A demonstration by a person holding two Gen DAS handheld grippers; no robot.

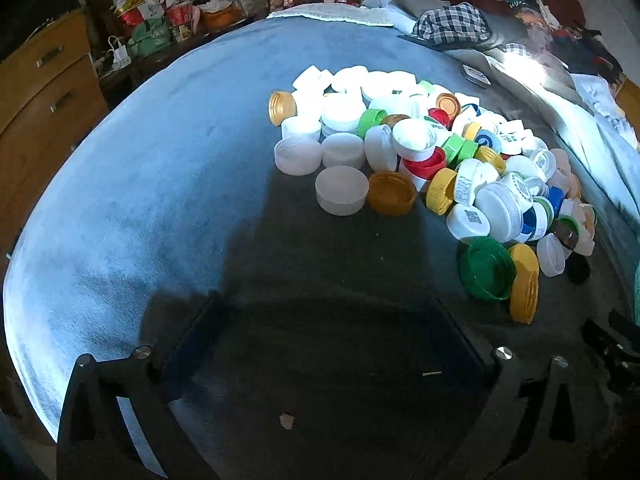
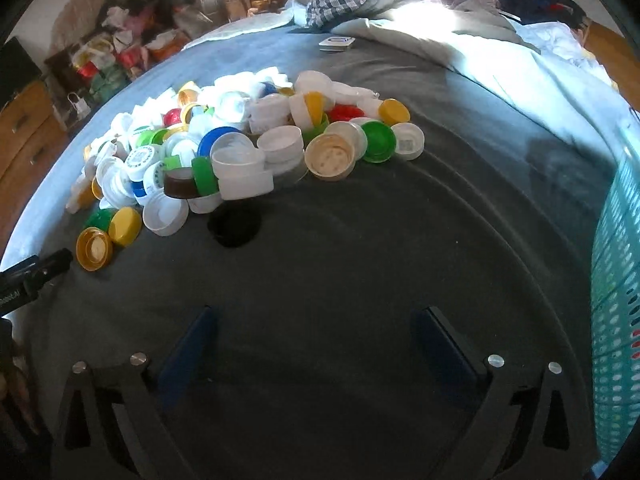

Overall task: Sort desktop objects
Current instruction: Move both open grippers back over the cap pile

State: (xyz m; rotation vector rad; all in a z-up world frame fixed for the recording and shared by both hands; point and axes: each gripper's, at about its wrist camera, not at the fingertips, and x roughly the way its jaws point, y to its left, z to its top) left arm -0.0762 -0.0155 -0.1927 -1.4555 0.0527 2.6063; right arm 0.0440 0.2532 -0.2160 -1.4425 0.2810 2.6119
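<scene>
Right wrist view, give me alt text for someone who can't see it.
A heap of plastic bottle caps, mostly white with green, yellow, red and blue ones, lies on a grey blanket. The right hand-held gripper is open and empty over bare blanket in front of it. A turquoise perforated basket stands at the right edge.

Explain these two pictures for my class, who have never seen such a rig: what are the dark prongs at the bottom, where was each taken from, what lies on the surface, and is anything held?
No robot here: a person holds a two-finger claw in each hand, each carrying a wide-angle camera that looks along its fingers. One picture is from the left claw, the other from the right claw; the dark prongs are their fingers. Both claws stand wide open and hold nothing. On the grey blanket lies a pile of bottle caps, mostly white, with green, yellow, red and blue ones. A black cap lies at the pile's near edge. A turquoise perforated basket stands at the right.
</scene>
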